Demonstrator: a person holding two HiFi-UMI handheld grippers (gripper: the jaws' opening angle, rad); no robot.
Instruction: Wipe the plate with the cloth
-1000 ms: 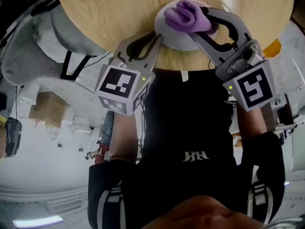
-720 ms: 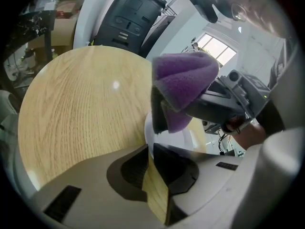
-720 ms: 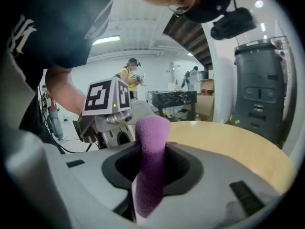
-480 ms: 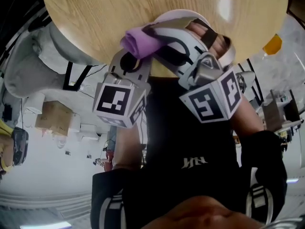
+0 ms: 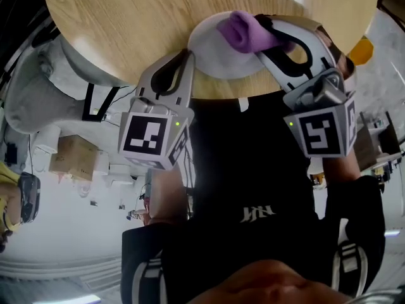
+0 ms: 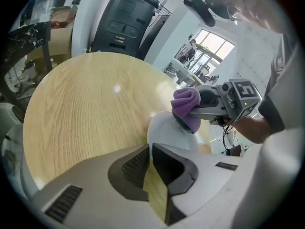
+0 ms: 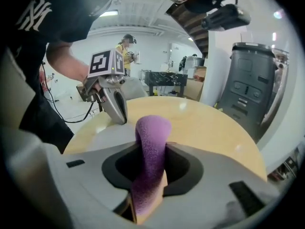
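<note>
Fuzzy purple cloth (image 5: 247, 31), smooth white plate (image 5: 215, 56), glossy wood-grain table (image 5: 126, 18)

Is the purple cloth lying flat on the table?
No, the cloth is pinched between the jaws of the right gripper, at the plate.

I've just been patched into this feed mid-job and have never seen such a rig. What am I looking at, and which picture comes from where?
No robot here: a person holds a two-jaw gripper in each hand. The head view looks steeply down from the person's head; the other two views each ride on one gripper and look along its jaws. On the round wooden table lies a white plate, near the edge. The right gripper is clamped on a purple cloth, at the plate's far side. The left gripper has just been closing its jaws, which appear to pinch the plate's near rim.
</note>
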